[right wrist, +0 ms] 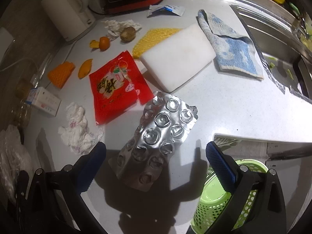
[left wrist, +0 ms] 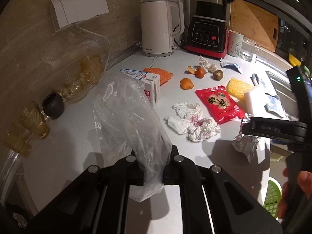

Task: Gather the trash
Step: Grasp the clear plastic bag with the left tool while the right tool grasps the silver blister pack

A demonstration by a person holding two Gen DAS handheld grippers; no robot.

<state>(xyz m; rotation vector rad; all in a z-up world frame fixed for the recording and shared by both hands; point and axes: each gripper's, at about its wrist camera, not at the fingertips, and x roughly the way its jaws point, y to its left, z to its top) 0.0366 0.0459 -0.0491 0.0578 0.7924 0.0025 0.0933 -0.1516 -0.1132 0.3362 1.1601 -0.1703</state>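
Surface point(right wrist: 243, 107) carries scattered trash for collection. Below its edge waits a green basket point(right wrist: 214, 200), probably the bin. The left gripper point(left wrist: 152, 156) pinches a clear plastic bag point(left wrist: 124, 113) tight, lifting it. The right gripper point(right wrist: 154, 161) stands wide, 2 fingers straddling a foil blister pack point(right wrist: 159, 136) to grab it.

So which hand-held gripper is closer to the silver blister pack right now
Right. The right hand-held gripper hangs open directly over the silver blister pack, fingers either side. The left hand-held gripper, shut on a clear plastic bag, is off to the side.
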